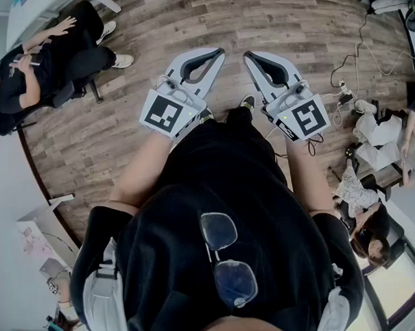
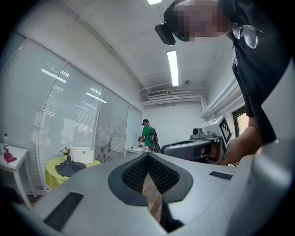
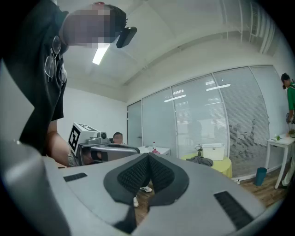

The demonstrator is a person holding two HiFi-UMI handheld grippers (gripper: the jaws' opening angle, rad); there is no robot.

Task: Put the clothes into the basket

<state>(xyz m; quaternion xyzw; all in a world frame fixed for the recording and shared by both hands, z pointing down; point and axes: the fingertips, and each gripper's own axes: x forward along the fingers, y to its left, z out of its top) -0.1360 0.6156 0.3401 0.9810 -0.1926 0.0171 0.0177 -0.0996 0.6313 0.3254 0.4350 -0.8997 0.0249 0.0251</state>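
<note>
A dark grey garment [image 2: 69, 167] lies on a round yellow-green table [image 2: 51, 179] far off by the glass wall, beside a white basket [image 2: 82, 154]. The right gripper view shows the same garment [image 3: 201, 160], basket [image 3: 213, 151] and table [image 3: 224, 167], also far away. My left gripper [image 1: 218, 52] and right gripper [image 1: 248, 56] are held side by side in front of my body over the wooden floor. Both are shut with nothing between the pads. The left gripper [image 2: 147, 155] has its jaws meeting at the tip, and so does the right gripper [image 3: 148, 156].
A person sits on a chair [image 1: 48, 58] at the far left. Other people sit at the right [image 1: 381, 140], with cables [image 1: 347, 69] on the floor near them. A person in green [image 2: 146, 134] stands at a far desk. A white side table [image 3: 282, 144] stands at the right.
</note>
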